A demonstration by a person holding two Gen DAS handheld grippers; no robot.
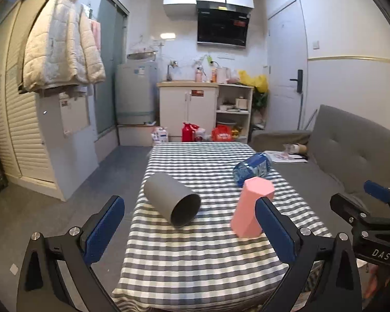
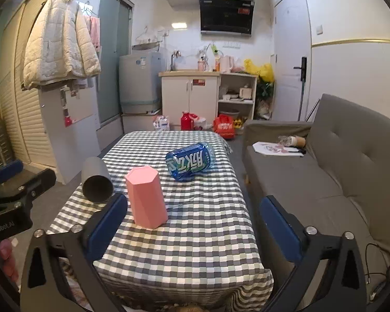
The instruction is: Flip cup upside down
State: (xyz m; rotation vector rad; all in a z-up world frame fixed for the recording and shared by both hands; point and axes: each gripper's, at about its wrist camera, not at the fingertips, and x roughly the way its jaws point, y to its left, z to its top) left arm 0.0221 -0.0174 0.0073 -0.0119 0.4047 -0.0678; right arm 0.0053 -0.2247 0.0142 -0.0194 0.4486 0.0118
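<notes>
A pink faceted cup [image 1: 252, 208] stands on the checked tablecloth [image 1: 208, 247] with its closed end up; it also shows in the right wrist view [image 2: 145, 200]. A grey cylindrical cup [image 1: 171, 202] lies on its side near the table's left edge, mouth toward me; in the right wrist view it shows too [image 2: 96, 182]. My left gripper [image 1: 189, 228] is open and empty, just short of both cups. My right gripper [image 2: 195, 223] is open and empty, with the pink cup just beyond its left finger [image 2: 109, 223].
A blue plastic bottle [image 2: 191, 161] lies on its side further back on the table [image 1: 252, 169]. A grey sofa [image 2: 325, 176] runs along the table's right side. The floor drops off at the table's left. Kitchen cabinets stand at the back.
</notes>
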